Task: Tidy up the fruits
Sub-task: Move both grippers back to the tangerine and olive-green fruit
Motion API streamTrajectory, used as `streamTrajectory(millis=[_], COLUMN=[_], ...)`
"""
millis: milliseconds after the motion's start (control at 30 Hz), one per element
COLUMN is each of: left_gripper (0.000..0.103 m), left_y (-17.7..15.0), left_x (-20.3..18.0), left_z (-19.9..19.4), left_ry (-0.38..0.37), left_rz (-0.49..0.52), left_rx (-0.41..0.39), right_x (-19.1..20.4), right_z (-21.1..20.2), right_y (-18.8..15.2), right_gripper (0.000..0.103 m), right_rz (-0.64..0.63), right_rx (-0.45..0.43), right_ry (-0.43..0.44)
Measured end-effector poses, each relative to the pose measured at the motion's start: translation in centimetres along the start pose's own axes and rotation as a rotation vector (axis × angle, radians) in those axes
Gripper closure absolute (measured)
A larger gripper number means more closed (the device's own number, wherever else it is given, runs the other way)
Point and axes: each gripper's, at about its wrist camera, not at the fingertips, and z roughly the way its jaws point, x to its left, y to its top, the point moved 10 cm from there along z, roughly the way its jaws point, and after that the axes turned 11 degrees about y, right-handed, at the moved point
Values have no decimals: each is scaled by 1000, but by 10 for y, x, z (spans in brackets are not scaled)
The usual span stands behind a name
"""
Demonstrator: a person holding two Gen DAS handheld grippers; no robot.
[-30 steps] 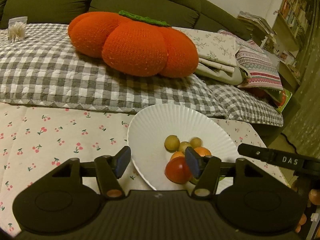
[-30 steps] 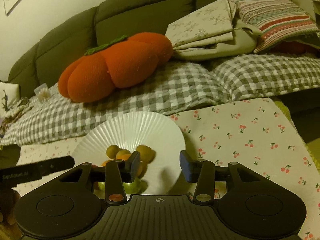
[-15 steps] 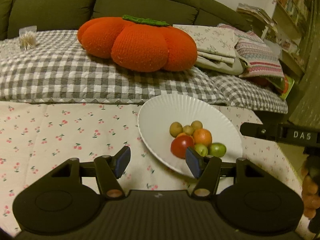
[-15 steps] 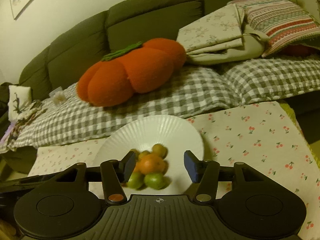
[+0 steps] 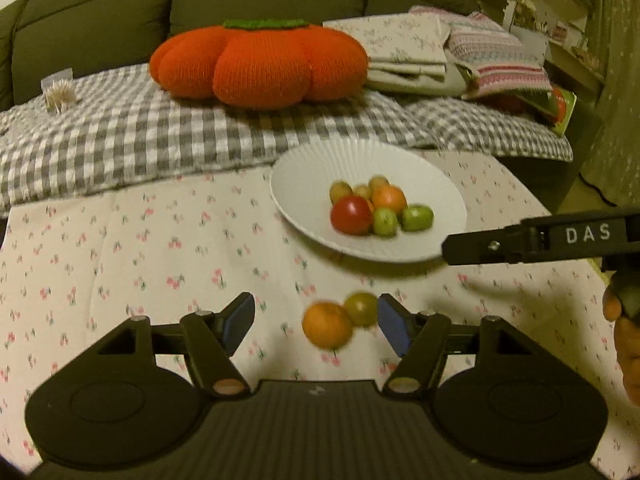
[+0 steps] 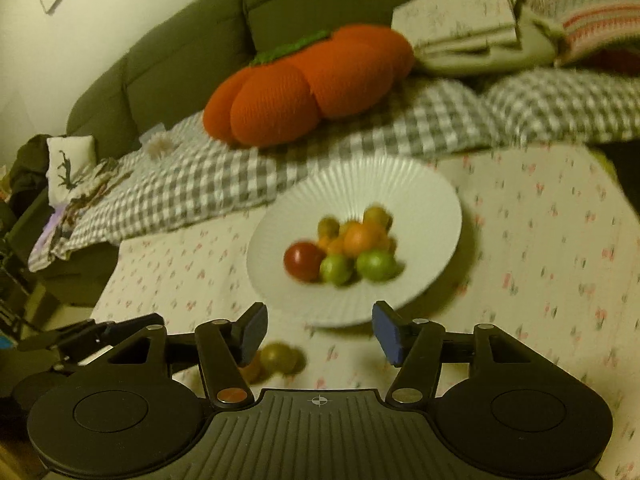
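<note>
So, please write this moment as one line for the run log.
left gripper: opening, empty | right gripper: opening, empty | plate: fruit pile inside | orange and green fruit: on tablecloth, outside plate

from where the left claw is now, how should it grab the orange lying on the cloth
Grip the orange across its round middle, coming down from above and slightly left. The olive-green fruit touches its right rear side, so a pad there may nudge it. The left claw, opening and empty, already straddles both.
</note>
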Motion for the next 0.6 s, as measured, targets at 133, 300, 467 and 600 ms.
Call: streamTrajectory(millis=[133,300,467,600], left_gripper=[36,36,36,36], left_y=[-8,-12,-14,-15], left_x=[-1,0,0,-4], left_z=[0,9,15,22], left_ry=[9,8,28,42], left_rz=[-2,-17,-2,31], left_rx=[26,56,56,52], right_x=[6,12,7,7], right_z=[1,2,6,8], right_y=[-15,-22,-23,-26], right_gripper=[45,40,38,35], right_rz=[26,19,31,24], right_rx=[44,58,66,73], right_ry=[24,30,19,12])
